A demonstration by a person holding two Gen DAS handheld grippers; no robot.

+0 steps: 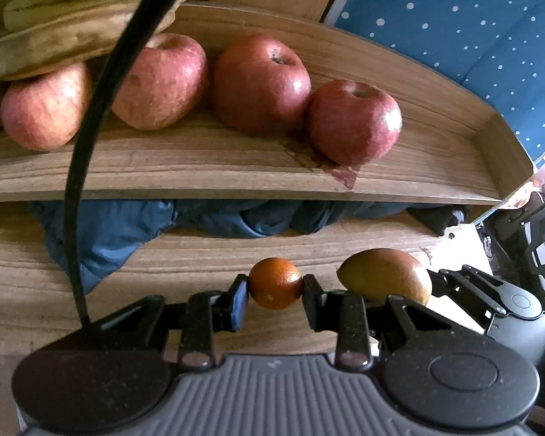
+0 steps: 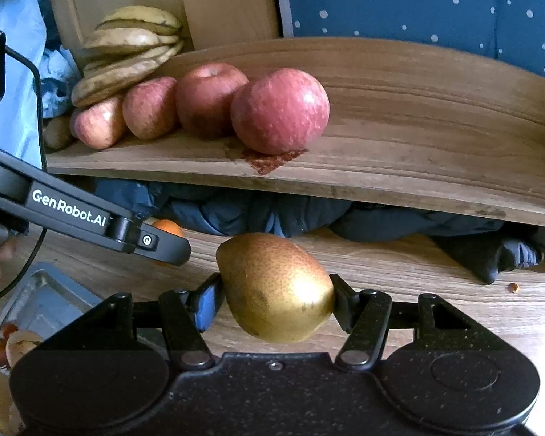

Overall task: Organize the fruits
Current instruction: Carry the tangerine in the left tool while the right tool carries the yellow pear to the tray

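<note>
We find both grippers loaded and held in front of the wooden shelf [image 1: 236, 167].

Left gripper [image 1: 275, 296]: its jaws are clamped on a small orange [image 1: 275, 283], low and central in the left wrist view, clear of the tabletop [image 1: 25, 283] beneath it.

Right gripper [image 2: 277, 298]: its jaws are clamped on a russet pear [image 2: 276, 287], which fills the gap between the pads, lower centre of the right wrist view. In the left wrist view the same pear sits just right of the orange, the two fruits near but apart.

Already placed, as far as we can see: four red apples [image 1: 261, 83] stand in a row on the shelf, occupying its left and middle portion, with a bunch of browned bananas [image 1: 72, 40] stacked at the upper left, resting over the leftmost apple. A small brownish fruit sits at the far left end in the right wrist view; we cannot identify it. The right portion of the shelf is bare.

Outstanding: the orange and the pear are not yet set down. A metal tray [image 2: 51, 301] at the lower left of the right wrist view holds further pieces, blurred; we judge that more fruit remains. We rate the task as roughly mid-course.

Dark blue clothing [image 1: 236, 221] lies bundled under the shelf.
</note>
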